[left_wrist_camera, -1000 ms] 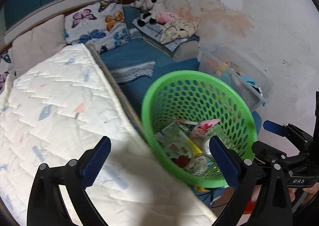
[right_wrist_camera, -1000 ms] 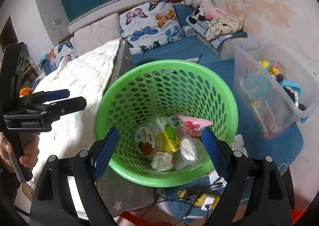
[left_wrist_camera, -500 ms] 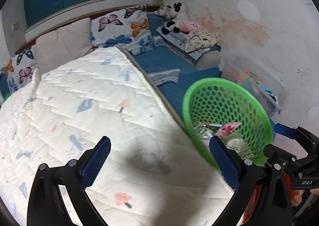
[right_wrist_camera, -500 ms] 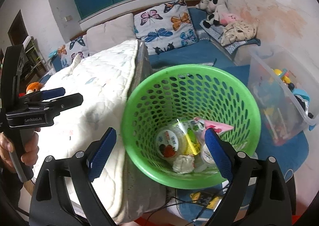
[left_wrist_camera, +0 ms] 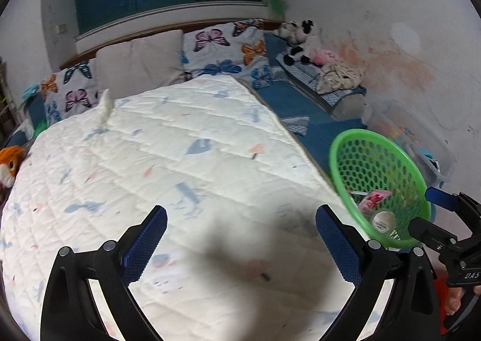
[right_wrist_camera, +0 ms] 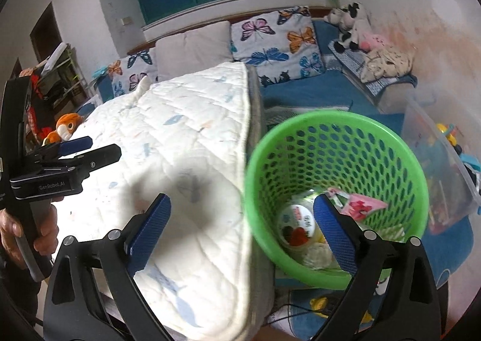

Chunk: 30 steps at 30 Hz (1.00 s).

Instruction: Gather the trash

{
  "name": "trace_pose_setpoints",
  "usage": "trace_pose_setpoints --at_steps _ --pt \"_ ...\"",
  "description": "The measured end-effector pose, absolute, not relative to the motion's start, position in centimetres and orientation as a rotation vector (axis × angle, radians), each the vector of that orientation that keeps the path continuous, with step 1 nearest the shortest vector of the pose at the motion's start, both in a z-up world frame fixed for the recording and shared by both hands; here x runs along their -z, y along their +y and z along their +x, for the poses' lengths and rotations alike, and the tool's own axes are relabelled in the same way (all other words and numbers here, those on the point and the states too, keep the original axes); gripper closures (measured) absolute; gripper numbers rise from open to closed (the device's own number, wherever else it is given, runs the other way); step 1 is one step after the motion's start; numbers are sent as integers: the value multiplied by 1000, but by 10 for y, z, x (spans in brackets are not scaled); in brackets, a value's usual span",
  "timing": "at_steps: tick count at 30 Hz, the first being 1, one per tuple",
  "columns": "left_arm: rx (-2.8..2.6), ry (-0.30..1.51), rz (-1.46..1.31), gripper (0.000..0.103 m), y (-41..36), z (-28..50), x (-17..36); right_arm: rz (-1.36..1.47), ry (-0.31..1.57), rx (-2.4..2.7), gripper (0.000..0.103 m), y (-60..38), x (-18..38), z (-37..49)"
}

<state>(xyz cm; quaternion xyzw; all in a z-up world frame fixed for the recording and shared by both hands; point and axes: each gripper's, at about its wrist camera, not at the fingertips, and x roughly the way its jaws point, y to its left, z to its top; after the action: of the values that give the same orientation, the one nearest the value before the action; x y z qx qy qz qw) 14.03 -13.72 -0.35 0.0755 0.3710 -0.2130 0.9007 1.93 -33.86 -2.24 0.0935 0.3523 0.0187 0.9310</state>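
A green perforated basket stands on the floor beside the bed, with several pieces of trash in it: a round lidded cup, a pink wrapper and crumpled paper. My right gripper hovers over the quilt's edge and the basket's left rim, its jaws opening wide with nothing held between them. My left gripper stands open over the white quilt, empty. The basket shows at the right of the left wrist view, beside the right gripper.
Butterfly pillows and a plain cushion line the headboard. Plush toys and a folded cloth lie on a blue bench by the stained wall. A clear storage bin of toys stands right of the basket. An orange plush lies at the bed's left.
Both grippers have swung left, away from the basket and over the quilt. The basket has slid to the right in both views. The right jaws have spread wider.
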Motion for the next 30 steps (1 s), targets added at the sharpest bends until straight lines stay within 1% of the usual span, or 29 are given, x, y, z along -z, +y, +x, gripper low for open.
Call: trace_pose_setpoints --at_steps 14,30 --pt "319 729 95 7 -63 116 -4 143 678 -80 5 -287 13 20" --pt "248 702 92 7 -32 89 -5 130 660 -103 5 -265 7 9"
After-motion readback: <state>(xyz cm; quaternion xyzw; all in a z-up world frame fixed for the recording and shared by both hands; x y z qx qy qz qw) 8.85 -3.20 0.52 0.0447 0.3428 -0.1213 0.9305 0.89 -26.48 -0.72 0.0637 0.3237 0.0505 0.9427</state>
